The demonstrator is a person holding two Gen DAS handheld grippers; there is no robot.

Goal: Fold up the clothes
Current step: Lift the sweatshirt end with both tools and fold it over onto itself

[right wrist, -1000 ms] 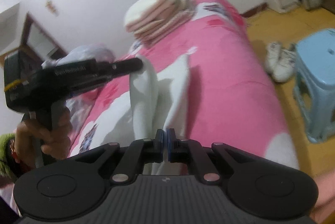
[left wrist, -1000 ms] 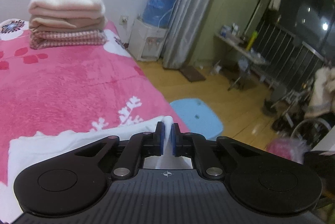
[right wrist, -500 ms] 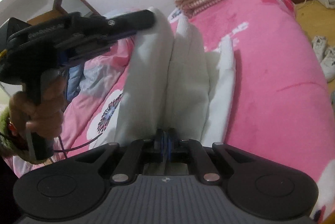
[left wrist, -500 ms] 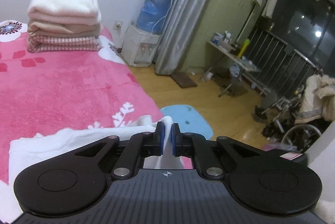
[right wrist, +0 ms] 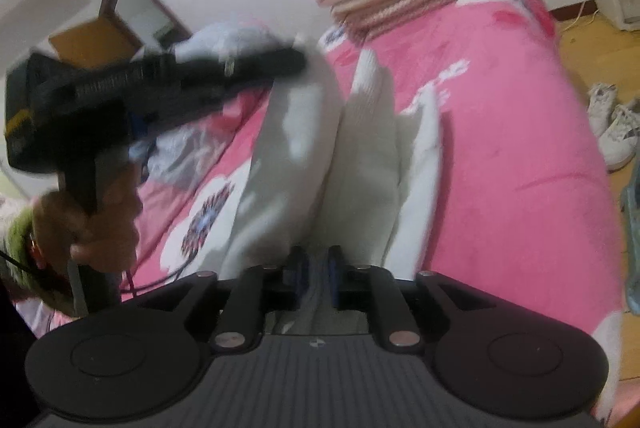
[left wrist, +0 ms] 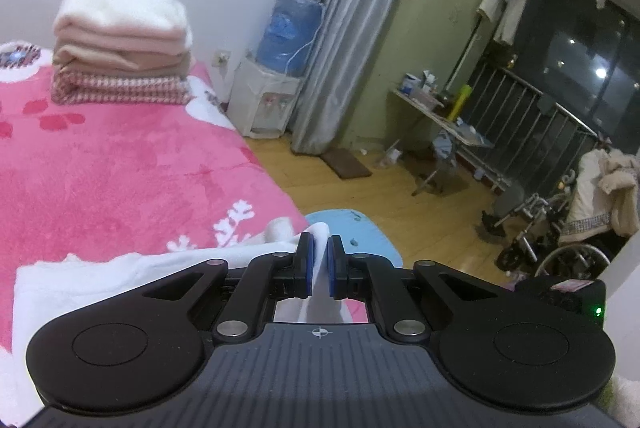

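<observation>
A white garment (right wrist: 360,163) hangs in upright folds over the pink bed (right wrist: 500,155) between my two grippers. My left gripper (left wrist: 319,268) is shut on one edge of it, and the rest of the garment (left wrist: 120,280) trails to the left over the blanket. In the right wrist view that left gripper (right wrist: 294,61), held by a hand (right wrist: 92,224), pinches the cloth's top corner. My right gripper (right wrist: 319,276) is opening its jaws; a fold of the white cloth still lies in the gap between the pads.
A stack of folded clothes (left wrist: 120,55) sits at the bed's far end by the wall. On the wooden floor stand a blue stool (left wrist: 360,232) and a water dispenser (left wrist: 272,95), with white shoes (right wrist: 612,123) nearby. A wheelchair (left wrist: 560,244) stands at the right.
The right gripper's jaws, tight on the white cloth before, have parted. The garment's folds have come closer to the right camera. The left gripper keeps its pinch.
</observation>
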